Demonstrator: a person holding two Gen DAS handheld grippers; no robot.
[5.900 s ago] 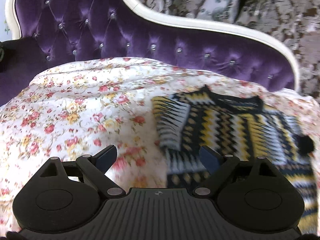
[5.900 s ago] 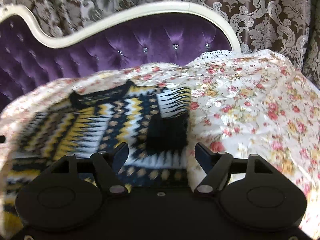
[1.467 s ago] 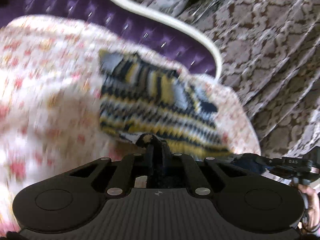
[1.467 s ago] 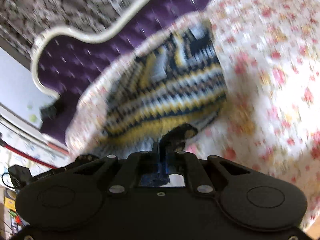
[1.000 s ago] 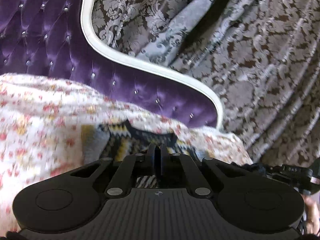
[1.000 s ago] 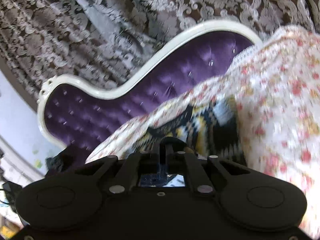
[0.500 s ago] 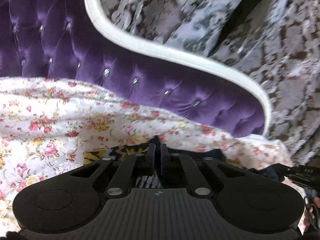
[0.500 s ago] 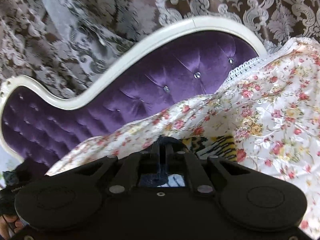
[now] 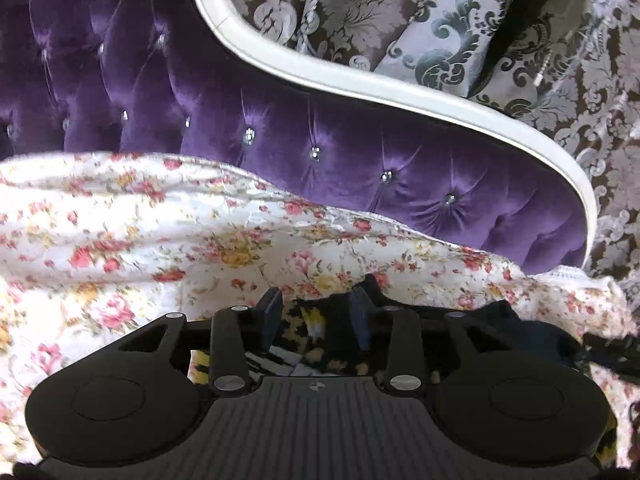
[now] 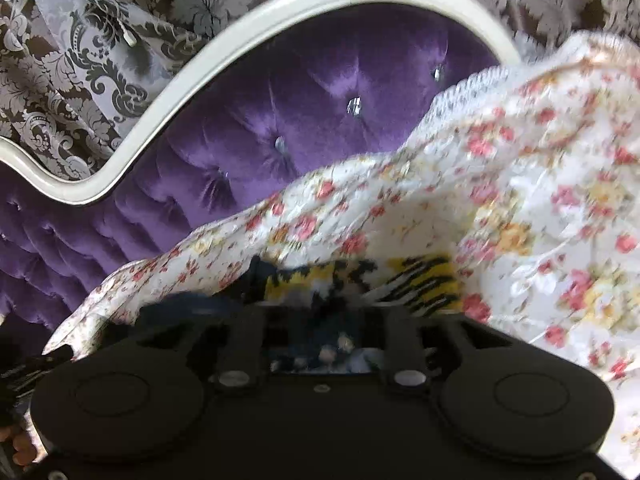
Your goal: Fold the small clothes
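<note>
Left claw [image 9: 316, 316] sits apart over the sweater [image 9: 312, 326] at bottom centre — fold laid down; right claw [image 10: 320, 320] too blurry to tell.

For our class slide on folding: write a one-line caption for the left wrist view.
Open left gripper above a patterned knit sweater on a floral bedspread.

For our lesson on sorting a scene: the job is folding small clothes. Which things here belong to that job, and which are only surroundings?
Part of the job:
- patterned sweater
- left tool, open over it
- right tool, blurred

Only surroundings:
- floral bedspread
- purple tufted headboard
- damask curtain
</note>
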